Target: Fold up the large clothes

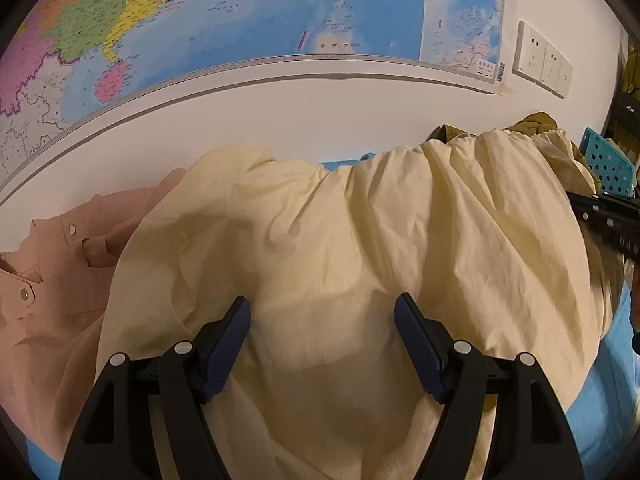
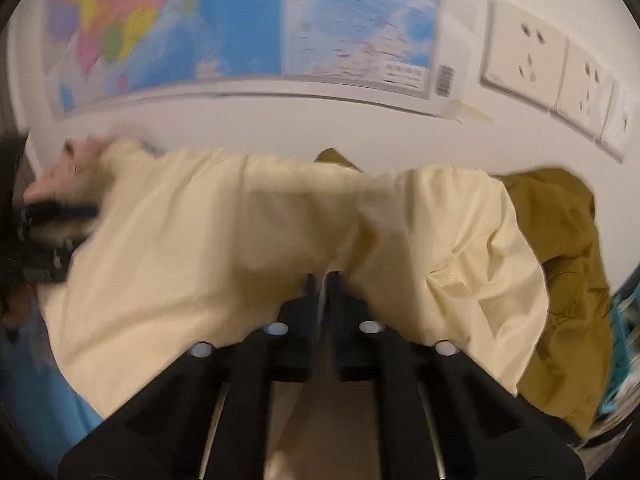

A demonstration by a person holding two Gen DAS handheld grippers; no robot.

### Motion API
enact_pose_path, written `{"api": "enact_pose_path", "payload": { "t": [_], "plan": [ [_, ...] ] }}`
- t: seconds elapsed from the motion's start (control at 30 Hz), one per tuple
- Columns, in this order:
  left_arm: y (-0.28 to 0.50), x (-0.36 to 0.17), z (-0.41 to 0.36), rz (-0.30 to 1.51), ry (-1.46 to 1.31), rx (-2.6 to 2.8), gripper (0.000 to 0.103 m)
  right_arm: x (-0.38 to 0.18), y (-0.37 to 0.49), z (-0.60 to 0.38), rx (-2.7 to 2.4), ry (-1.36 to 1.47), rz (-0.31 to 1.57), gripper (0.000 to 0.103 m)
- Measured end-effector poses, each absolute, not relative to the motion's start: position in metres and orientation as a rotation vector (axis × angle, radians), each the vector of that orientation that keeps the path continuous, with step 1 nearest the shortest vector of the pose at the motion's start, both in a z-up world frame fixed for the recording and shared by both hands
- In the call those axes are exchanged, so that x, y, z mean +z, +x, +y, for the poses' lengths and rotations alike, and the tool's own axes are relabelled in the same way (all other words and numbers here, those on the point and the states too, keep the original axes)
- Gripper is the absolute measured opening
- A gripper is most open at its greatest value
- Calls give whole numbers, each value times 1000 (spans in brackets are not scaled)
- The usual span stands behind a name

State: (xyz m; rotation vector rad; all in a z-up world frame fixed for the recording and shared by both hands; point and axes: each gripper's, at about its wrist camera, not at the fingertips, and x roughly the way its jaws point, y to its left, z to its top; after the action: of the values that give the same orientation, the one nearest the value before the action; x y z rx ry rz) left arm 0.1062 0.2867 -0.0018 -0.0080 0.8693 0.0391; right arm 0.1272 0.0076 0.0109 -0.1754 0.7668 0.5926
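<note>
A large pale yellow garment [image 1: 340, 248] lies crumpled across a blue surface [image 1: 608, 392]; it also shows in the right wrist view [image 2: 240, 232]. My left gripper [image 1: 322, 312] is open just above the cloth, with the fabric between and under its blue pads [image 1: 228, 344]. My right gripper [image 2: 322, 280] is shut on a fold of the yellow garment. The right wrist view is blurred by motion. The right gripper shows at the far right of the left wrist view [image 1: 604, 216], and the left one at the far left of the right wrist view [image 2: 44, 232].
A pink buttoned shirt [image 1: 52, 280] lies to the left, partly under the yellow garment. An olive-green garment [image 2: 560, 264] lies to the right. A teal perforated basket [image 1: 608, 160] stands at far right. The wall behind carries a map [image 1: 240, 12] and sockets [image 1: 544, 60].
</note>
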Motion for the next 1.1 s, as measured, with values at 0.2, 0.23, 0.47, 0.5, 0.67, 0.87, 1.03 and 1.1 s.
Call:
{"api": "enact_pose_path", "payload": {
  "t": [0.2,0.23,0.47,0.5,0.67,0.87,1.03,1.1],
  "plan": [
    [132,-14,289,883,-6,66,73,-9,160,2,585,-98,816,1],
    [137,-18,289,893,-7,79,73,-11,163,2,585,-65,834,1],
    [108,-3,284,849,10,75,73,11,140,-21,638,14,819,36],
    [100,1,283,836,20,75,74,16,134,-26,649,17,805,44],
    [63,14,281,791,7,77,76,33,89,-37,663,-36,724,59],
    [34,14,272,782,18,29,77,13,65,-29,670,-119,754,67],
    [42,-9,272,818,19,76,77,-14,76,-12,599,-192,776,30],
    [48,-14,277,825,3,84,77,-13,83,-4,585,-208,764,13]
  ]
}}
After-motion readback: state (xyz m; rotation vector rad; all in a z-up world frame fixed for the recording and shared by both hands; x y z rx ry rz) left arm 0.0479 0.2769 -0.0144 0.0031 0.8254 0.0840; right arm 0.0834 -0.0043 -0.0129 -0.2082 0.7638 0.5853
